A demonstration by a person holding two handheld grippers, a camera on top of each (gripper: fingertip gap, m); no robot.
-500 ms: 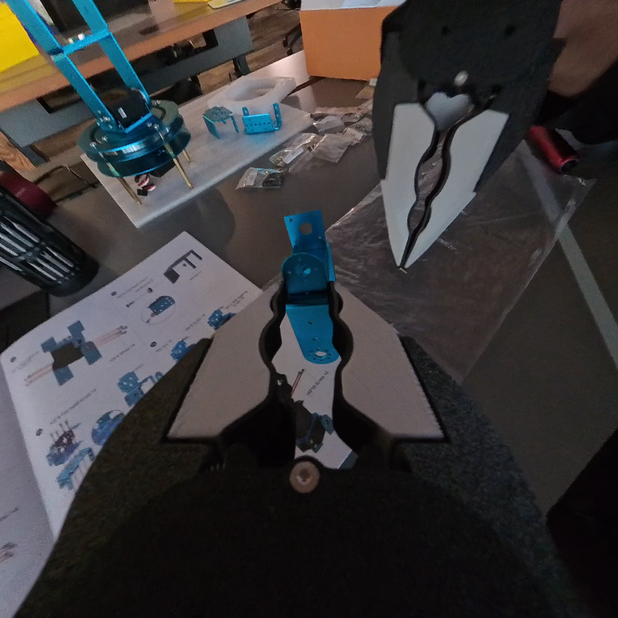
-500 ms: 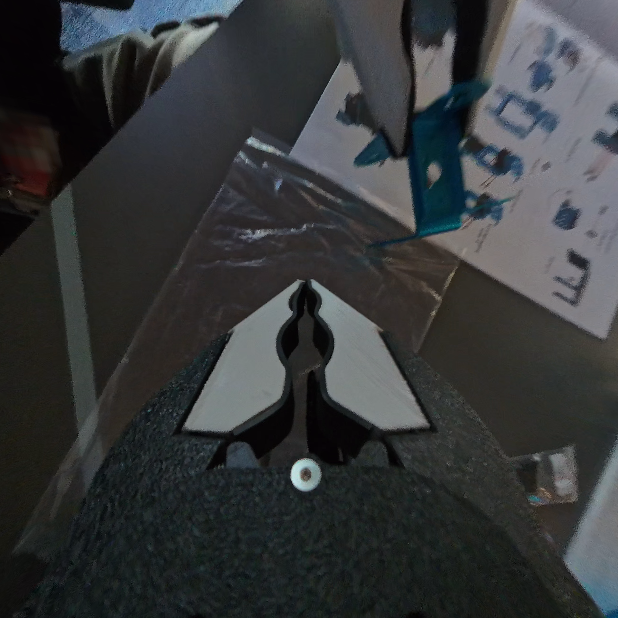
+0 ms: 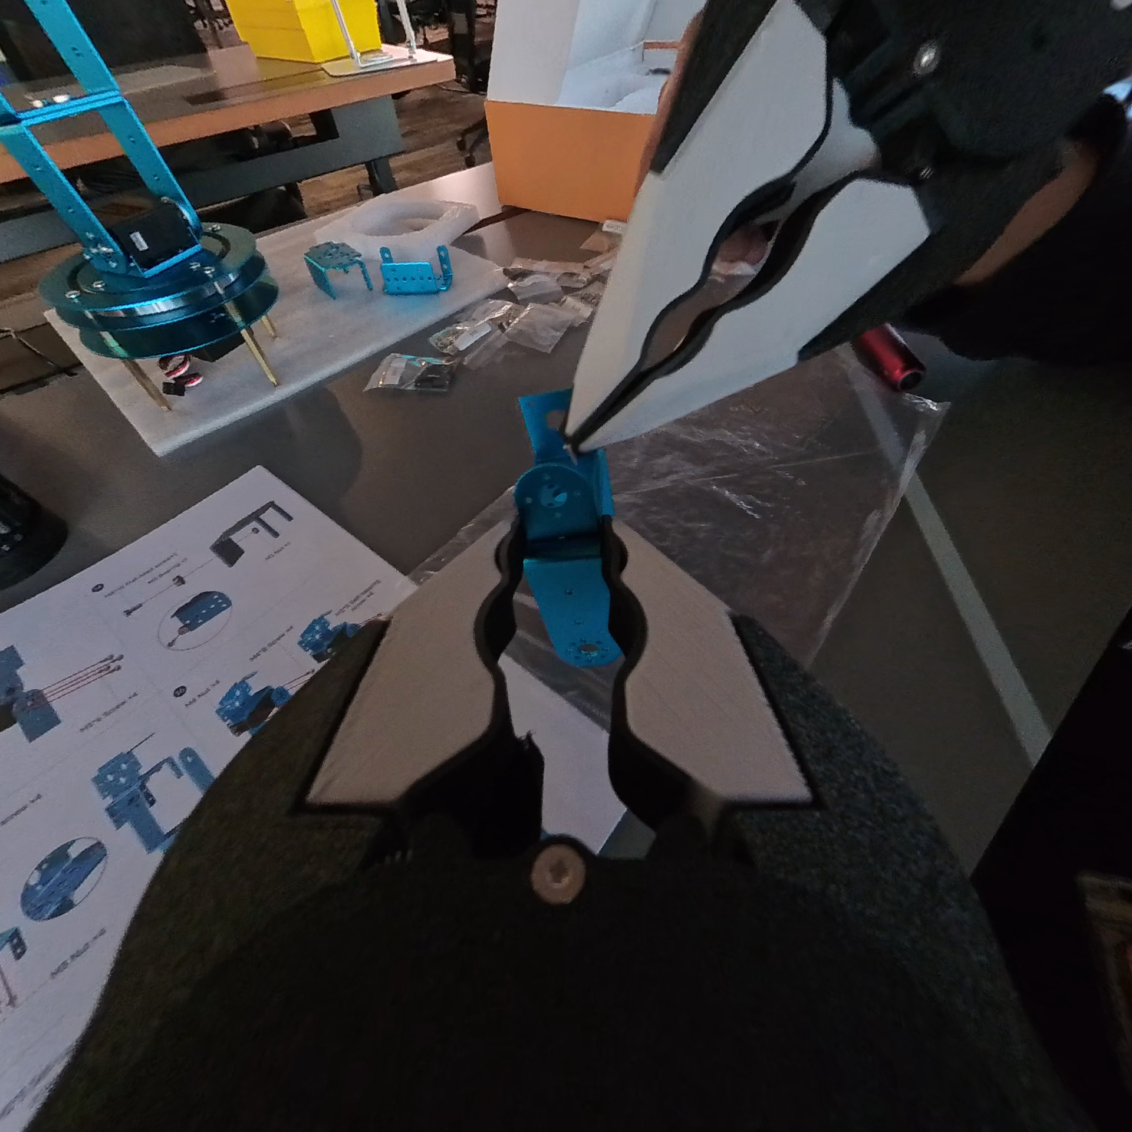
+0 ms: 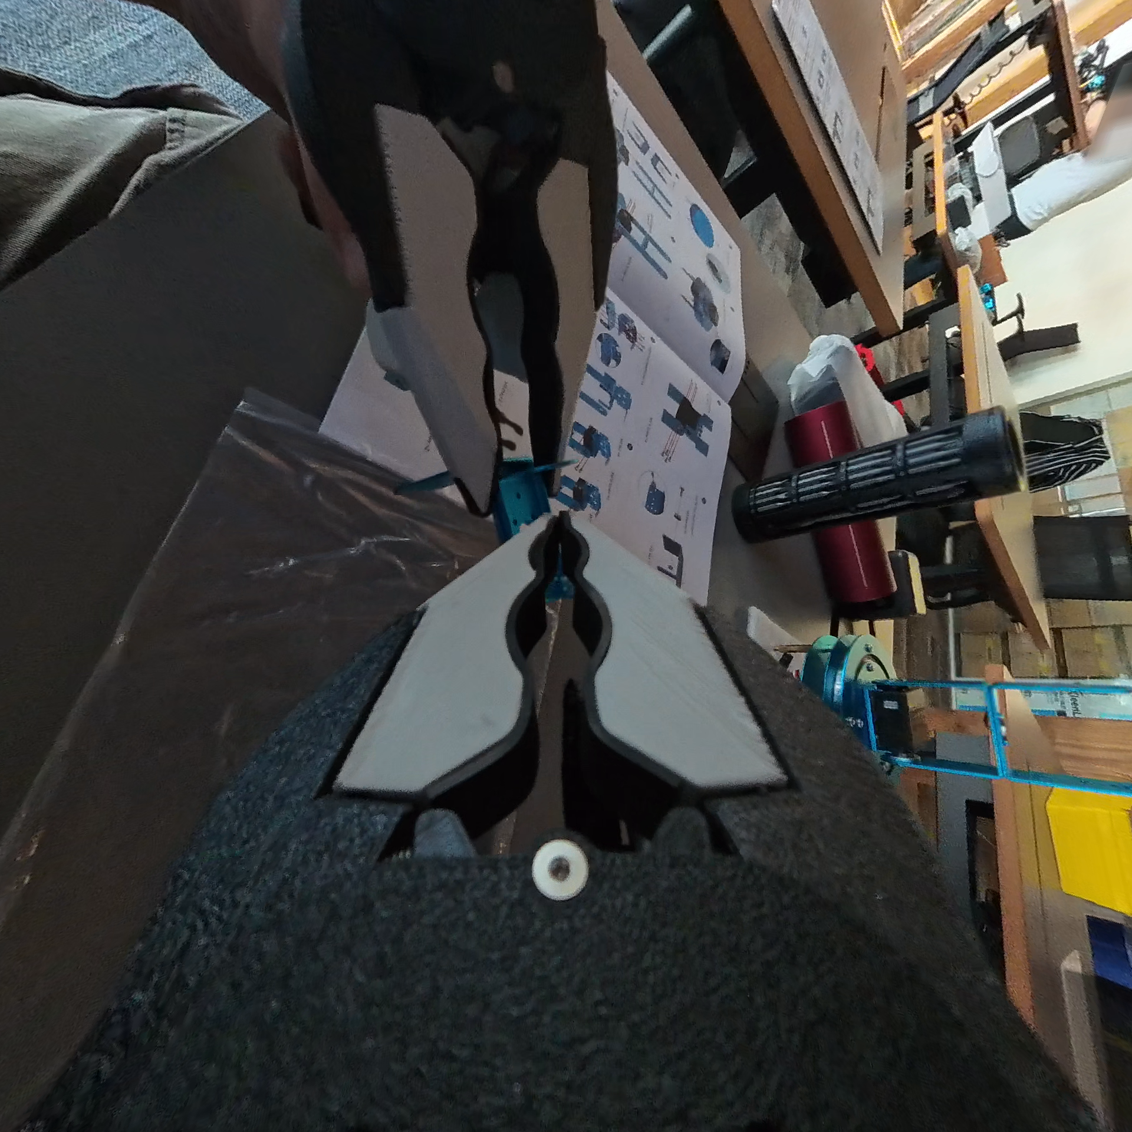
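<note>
A dark table (image 3: 429, 453) carries an open instruction sheet (image 3: 122, 661), a clear plastic bag (image 3: 753, 514) lying flat beside it, a white board (image 3: 318, 343) with a blue round-based model (image 3: 153, 275) and two small blue brackets (image 3: 380, 275), and a scatter of small parts bags (image 3: 490, 337). Above the edge of the plastic bag, the left gripper (image 3: 560, 539) is clenched on a blue metal bracket (image 3: 566, 551) held upright off the table, and the right gripper (image 3: 573, 442), tips pinched together on a tiny pale screw-like piece (image 3: 571, 452) too small to identify, meets the bracket's upper flange
</note>
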